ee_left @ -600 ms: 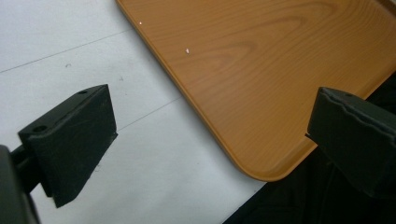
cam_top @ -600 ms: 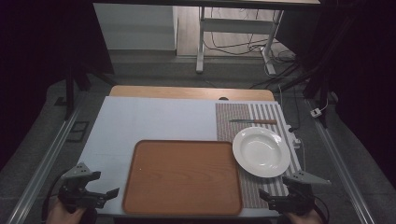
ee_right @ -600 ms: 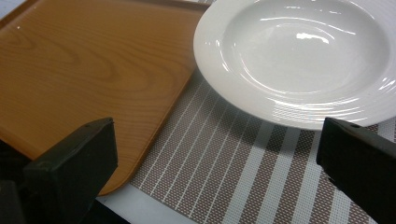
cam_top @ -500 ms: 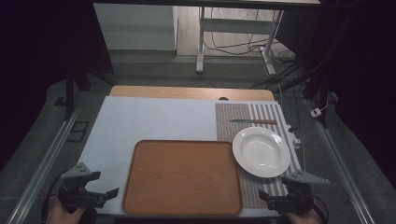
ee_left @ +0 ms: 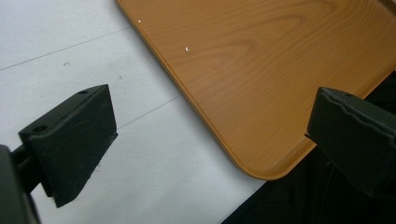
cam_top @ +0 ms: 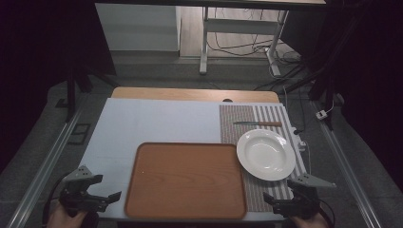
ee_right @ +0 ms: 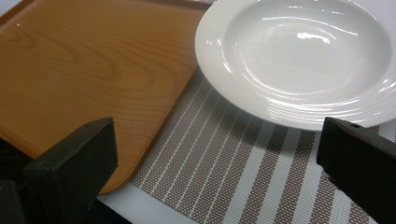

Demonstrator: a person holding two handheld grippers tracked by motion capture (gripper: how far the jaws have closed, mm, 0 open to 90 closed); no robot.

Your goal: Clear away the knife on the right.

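Note:
A brown wooden tray lies at the table's near middle, with nothing on it. To its right a white deep plate rests on a striped placemat, and a knife lies beyond the plate. My left gripper hovers open at the near left corner, beside the tray's near left corner. My right gripper is open over the placemat's near edge, with the plate ahead of it and the tray to its left. Nothing is between either pair of jaws.
A pale cloth covers the table, and a strip of bare wood shows along its far edge. Metal rails run down both sides. Desk legs and cables stand on the floor beyond.

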